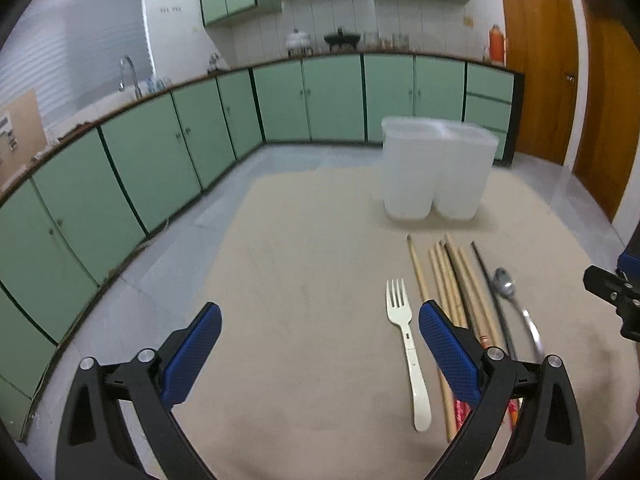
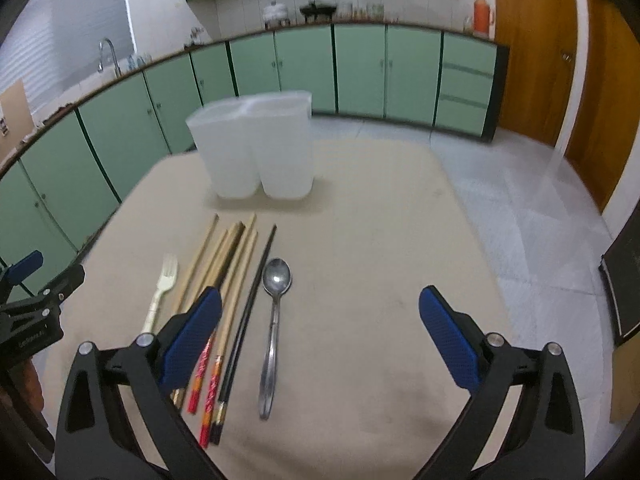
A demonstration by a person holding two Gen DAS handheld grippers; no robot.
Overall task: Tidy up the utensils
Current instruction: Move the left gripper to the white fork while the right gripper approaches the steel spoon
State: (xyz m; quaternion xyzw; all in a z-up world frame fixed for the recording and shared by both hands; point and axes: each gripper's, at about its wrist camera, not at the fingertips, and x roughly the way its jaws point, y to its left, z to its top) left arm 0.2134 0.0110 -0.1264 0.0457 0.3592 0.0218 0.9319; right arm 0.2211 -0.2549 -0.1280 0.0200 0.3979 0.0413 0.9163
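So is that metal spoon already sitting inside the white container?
No, the spoon lies flat on the table beside the chopsticks, in front of the container.

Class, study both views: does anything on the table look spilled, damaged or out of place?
Nothing stands out. The fork, chopsticks and spoon lie in a tidy row before the upright, empty-looking holder; both tools are open, holding nothing.

Left gripper (image 1: 320, 344) jaws spread wide above the beige table (image 1: 300, 280), holding nothing; white plastic fork (image 1: 408, 344), chopsticks (image 1: 460, 280) and metal spoon (image 1: 516, 304) lie side by side before a translucent two-compartment holder (image 1: 436, 168).
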